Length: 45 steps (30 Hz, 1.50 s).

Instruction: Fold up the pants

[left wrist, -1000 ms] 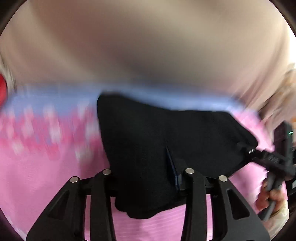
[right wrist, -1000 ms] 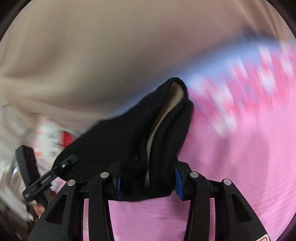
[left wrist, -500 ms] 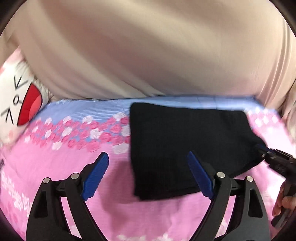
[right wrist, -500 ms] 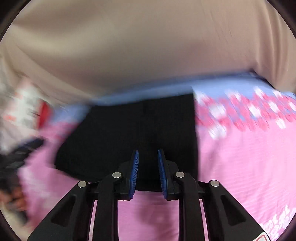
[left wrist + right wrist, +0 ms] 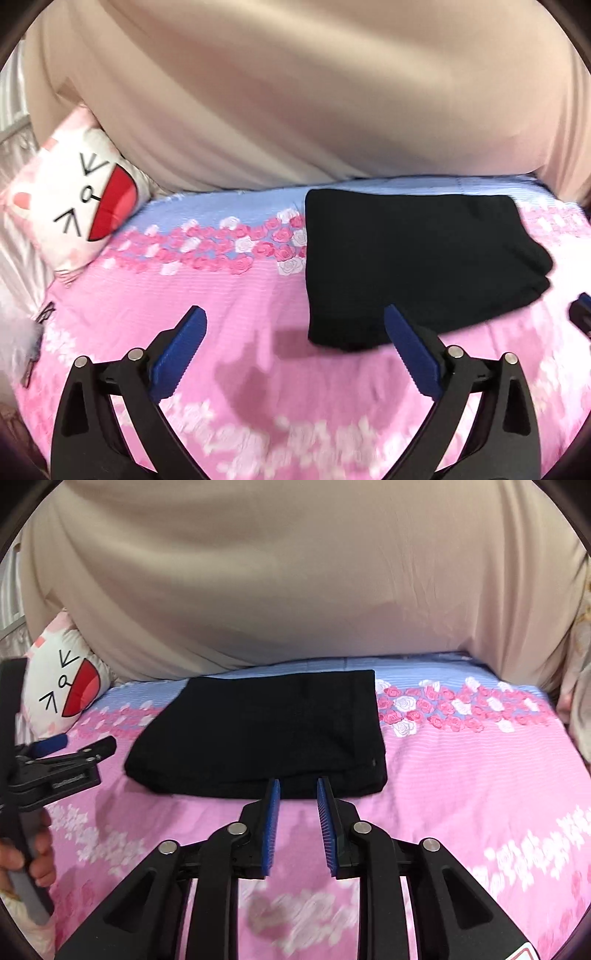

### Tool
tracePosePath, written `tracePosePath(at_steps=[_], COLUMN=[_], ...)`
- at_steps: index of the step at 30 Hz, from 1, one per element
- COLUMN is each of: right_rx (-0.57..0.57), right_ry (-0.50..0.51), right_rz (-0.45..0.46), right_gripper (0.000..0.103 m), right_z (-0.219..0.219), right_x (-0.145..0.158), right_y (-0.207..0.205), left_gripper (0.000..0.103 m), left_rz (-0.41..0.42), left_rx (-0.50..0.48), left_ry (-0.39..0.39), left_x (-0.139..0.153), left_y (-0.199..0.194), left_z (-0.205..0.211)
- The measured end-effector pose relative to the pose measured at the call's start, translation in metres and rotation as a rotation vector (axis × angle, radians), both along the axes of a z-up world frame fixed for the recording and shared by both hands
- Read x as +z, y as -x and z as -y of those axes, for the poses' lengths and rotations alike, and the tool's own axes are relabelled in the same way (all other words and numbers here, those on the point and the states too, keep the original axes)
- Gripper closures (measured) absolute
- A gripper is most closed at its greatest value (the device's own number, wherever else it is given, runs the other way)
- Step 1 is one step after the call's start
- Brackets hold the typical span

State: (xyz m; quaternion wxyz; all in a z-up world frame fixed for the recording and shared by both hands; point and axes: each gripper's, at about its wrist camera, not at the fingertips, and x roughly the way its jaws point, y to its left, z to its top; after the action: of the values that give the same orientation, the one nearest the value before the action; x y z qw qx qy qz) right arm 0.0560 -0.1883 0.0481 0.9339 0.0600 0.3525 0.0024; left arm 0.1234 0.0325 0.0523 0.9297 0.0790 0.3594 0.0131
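While both jaws widen empty, folded pants (image 5: 258, 734) lie seemingly just beyond right gripper (image 5: 298, 790) and left gripper (image 5: 295, 321).

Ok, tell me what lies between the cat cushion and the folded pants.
Only bedspread with its band of printed roses lies between the cat cushion and the black pants, clearest in the left wrist view.

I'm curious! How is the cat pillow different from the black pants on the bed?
The cat pillow is white and pink with a drawn face; the pants are plain black. The pillow is puffy and leans up at the bed's edge; the pants lie flat and folded. Both sit on the pink flowery bedspread, and no gripper touches either.
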Motion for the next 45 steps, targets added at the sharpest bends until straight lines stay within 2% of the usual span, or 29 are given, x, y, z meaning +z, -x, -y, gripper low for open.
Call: tracePosePath(at_steps=[8,11,13,15,29,45], right_rx=[-0.013,-0.027,-0.038,-0.042,-0.020,-0.013], right_ry=[-0.023,-0.030,-0.031,-0.035,-0.037,-0.036], right_rz=[0.037,0.041,0.047,0.052,0.047,0.043], right_gripper=[0.076,0.074,0.068,0.068,0.068,0.068], right_z=[-0.018,-0.018,-0.019,-0.020,-0.042,-0.046], right_x=[0.010,0.014,0.017,0.019,0.018,0.017], right_y=[0.047,0.059,0.068,0.075,0.090,0.090], left_gripper=[0.007,0.007,0.007,0.007,0.007,0.007], left_rz=[0.027,0.021,0.011,0.005,-0.011,-0.022], left_rx=[-0.040,-0.053,-0.061,-0.067,-0.072,-0.069], left_ry=[0.016,0.026,0.035,0.046,0.051,0.043], left_x=[0.016,0.014,0.013,0.012,0.005,0.001], left_y=[0.072,0.086,0.092,0.099,0.121,0.120], left_z=[0.007,0.009,0.009,0.010,0.004,0.001])
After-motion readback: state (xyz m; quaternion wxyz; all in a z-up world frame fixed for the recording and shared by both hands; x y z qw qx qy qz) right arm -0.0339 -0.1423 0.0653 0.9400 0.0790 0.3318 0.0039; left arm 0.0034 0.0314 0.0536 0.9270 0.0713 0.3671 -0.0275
